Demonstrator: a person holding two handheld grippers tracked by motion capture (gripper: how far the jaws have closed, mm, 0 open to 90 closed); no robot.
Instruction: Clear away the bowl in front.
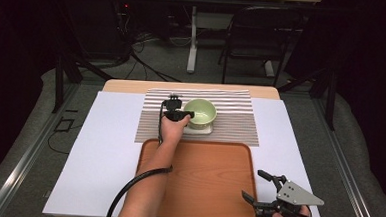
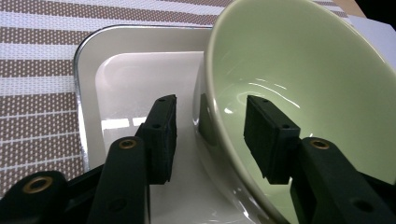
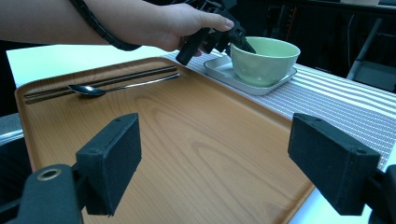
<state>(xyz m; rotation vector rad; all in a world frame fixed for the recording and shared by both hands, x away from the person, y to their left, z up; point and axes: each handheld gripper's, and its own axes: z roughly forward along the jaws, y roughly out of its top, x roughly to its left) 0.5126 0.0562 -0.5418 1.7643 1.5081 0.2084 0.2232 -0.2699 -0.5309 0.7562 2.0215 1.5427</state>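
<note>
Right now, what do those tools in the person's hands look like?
Both are black, each with two flat rectangular jaw pads and brass-coloured rivets. The left gripper trails a thick black cable along the bare forearm. The right gripper carries a grey three-cornered plate on top.

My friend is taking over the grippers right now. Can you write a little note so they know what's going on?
Left gripper: jaws straddle the rim of the green bowl, one inside, one outside, not pressing yet. No firm grip.
Right gripper: open, holding nothing, at the near right corner of the tray.
The bowl sits in a white dish on the striped mat, beyond the tray. A spoon and chopsticks lie on the tray.
Done: left gripper is lined up on the bowl.
Left: probably close on the rim and lift the bowl.
</note>
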